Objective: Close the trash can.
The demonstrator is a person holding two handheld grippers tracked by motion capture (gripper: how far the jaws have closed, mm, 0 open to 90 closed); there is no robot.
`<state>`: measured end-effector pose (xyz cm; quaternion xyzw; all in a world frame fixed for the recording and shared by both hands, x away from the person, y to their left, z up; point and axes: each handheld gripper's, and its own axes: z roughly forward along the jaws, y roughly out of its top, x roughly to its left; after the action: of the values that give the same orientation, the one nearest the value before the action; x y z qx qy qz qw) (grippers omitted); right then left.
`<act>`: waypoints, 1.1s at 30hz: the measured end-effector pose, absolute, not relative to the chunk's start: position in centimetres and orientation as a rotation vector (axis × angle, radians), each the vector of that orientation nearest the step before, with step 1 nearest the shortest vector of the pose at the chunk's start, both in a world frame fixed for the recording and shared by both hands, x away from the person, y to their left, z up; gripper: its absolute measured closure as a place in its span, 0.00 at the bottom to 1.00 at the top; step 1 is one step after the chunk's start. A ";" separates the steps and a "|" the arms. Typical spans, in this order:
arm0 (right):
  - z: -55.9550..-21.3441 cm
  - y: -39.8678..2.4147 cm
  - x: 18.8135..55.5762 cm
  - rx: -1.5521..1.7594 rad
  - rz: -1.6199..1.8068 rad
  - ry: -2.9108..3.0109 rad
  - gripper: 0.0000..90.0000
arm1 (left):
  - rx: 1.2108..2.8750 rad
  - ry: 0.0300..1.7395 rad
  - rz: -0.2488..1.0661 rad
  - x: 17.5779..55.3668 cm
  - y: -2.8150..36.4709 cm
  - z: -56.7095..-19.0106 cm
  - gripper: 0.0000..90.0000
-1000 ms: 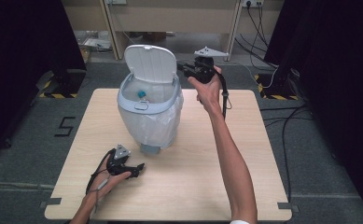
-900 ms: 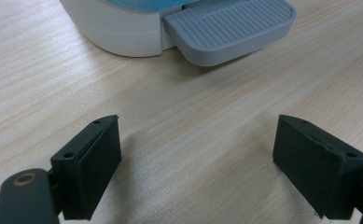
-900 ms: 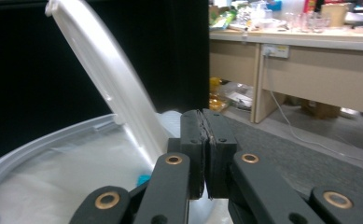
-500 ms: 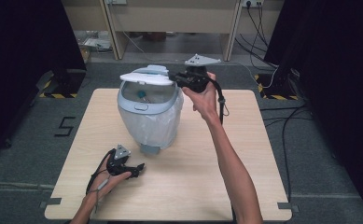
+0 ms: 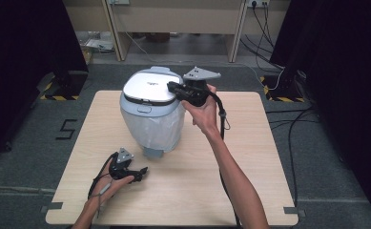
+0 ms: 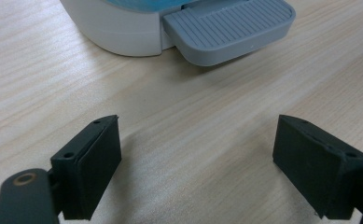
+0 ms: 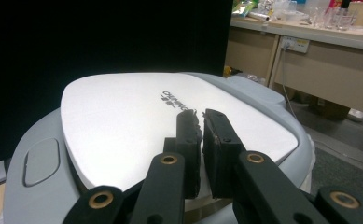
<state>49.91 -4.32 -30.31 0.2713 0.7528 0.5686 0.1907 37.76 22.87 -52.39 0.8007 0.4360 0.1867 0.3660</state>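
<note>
Since the earlier frames the lid of the pedal bin has dropped from standing upright to lying flat and shut on the bin's rim, and the right gripper has come across and slightly down with it, so its tips now rest over the lid's right-hand edge; the left hand has kept its place.

Nearest the person, the left forearm is cut off by the bottom edge of the high view, and the left gripper lies low on the table, pointing toward the bin's base. Its jaws stand wide apart with nothing between them, and in the left gripper view the grey ribbed foot pedal sits just ahead of the open gap, apart from both pads. The bin's top is cut off there.

Farther off, the right arm reaches forward fully stretched, hand wrapped around the gripper body, its grey plate on top and cable hanging beside the wrist. In the right gripper view the right gripper's jaws are drawn together with only a sliver between them, holding nothing, laid level just over the white lid. Whether the pads actually touch the lid is hard to tell. The bin's inside is hidden; a pale liner bag shows around its body
</note>
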 end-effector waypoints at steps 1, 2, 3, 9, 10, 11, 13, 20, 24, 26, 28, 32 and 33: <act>-30.5 -4.2 49.7 0.762 1.599 2.120 0.93 | 2.057 1.121 0.480 37.8 22.9 -52.4 0.16; -30.7 -4.0 49.6 0.762 1.596 2.127 0.93 | 2.058 1.121 0.480 37.8 22.9 -52.4 0.16; -30.9 -3.9 49.4 0.760 1.592 2.134 0.93 | 2.057 1.121 0.480 37.8 22.9 -52.4 0.16; -31.1 -2.9 48.1 0.716 1.591 2.133 0.93 | 2.051 1.123 0.482 37.8 22.8 -52.4 0.16; -31.1 -2.8 48.0 0.707 1.581 2.129 0.93 | 2.051 1.122 0.483 37.8 22.8 -52.4 0.16; -31.1 -2.8 48.0 0.707 1.581 2.129 0.93 | 2.051 1.122 0.483 37.8 22.8 -52.4 0.16; -31.2 -2.7 47.9 0.713 1.579 2.127 0.93 | 2.051 1.123 0.483 37.7 22.8 -52.4 0.16; -31.1 -1.9 47.3 0.697 1.570 2.144 0.93 | 2.051 1.125 0.484 37.7 22.8 -52.4 0.16; -31.1 -0.6 46.6 0.658 1.539 2.154 0.97 | 2.050 1.127 0.486 37.7 22.8 -52.4 0.16; -31.0 0.1 46.3 0.624 1.491 2.149 0.98 | 2.048 1.130 0.485 37.7 22.8 -52.4 0.16; -31.0 0.3 46.3 0.622 1.483 2.149 0.99 | 2.048 1.130 0.486 37.7 22.8 -52.4 0.16; -31.0 1.6 46.2 0.602 1.461 2.183 0.99 | 2.054 1.128 0.484 37.6 22.8 -52.4 0.16; -30.9 1.7 46.1 0.597 1.460 2.199 0.99 | 2.055 1.127 0.483 37.6 22.8 -52.4 0.16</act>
<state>46.09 1.74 -30.89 0.2155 0.7933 0.5267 0.2162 37.61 22.79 -52.39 0.7993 0.4383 0.1880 0.3656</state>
